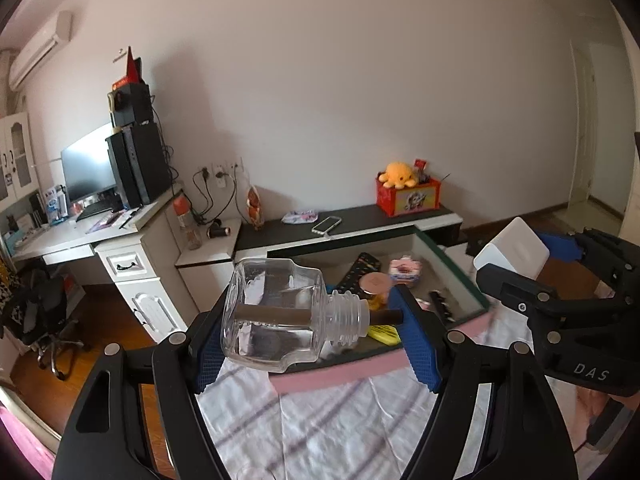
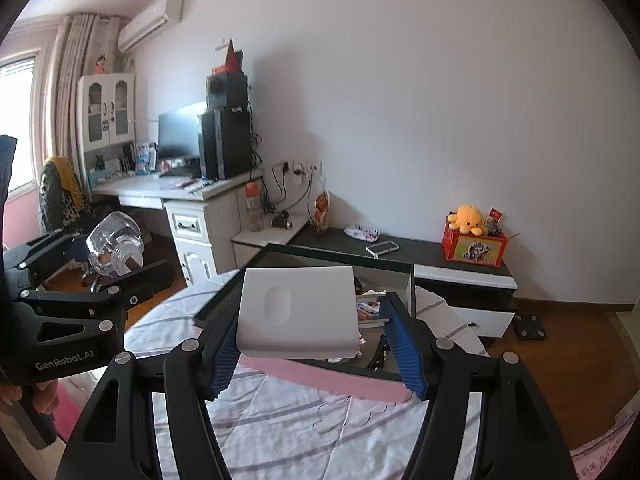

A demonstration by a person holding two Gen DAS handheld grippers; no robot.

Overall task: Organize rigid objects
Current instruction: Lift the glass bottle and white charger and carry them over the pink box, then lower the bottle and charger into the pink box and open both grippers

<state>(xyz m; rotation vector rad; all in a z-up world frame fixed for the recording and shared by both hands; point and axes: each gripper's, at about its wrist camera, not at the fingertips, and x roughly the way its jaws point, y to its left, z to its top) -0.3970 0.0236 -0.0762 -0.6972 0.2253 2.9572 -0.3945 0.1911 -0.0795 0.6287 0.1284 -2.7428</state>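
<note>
My left gripper (image 1: pixel 316 308) is shut on a clear glass bottle (image 1: pixel 272 316) that lies sideways between the blue pads, a brown rod running through its threaded neck. My right gripper (image 2: pixel 316 308) is shut on a white rounded box (image 2: pixel 296 312) with an oval dent on its face. Both are held in the air over the near edge of a shallow tray (image 1: pixel 456 272) with a dark green rim and pink side, which rests on the bed. Each wrist view shows the other hand: the right gripper (image 1: pixel 520 256) with the white box (image 1: pixel 516 248), and the left gripper (image 2: pixel 120 252) with the bottle (image 2: pixel 112 244).
The tray holds a black remote (image 1: pixel 358 270), a pink tin (image 1: pixel 404 270), a copper-lidded jar (image 1: pixel 374 282) and a yellow item (image 1: pixel 384 334). Behind it, a low black-topped cabinet (image 2: pixel 460 268) carries a phone (image 2: pixel 382 247) and a red box with a yellow plush (image 2: pixel 466 218). A desk (image 2: pixel 160 190) stands left.
</note>
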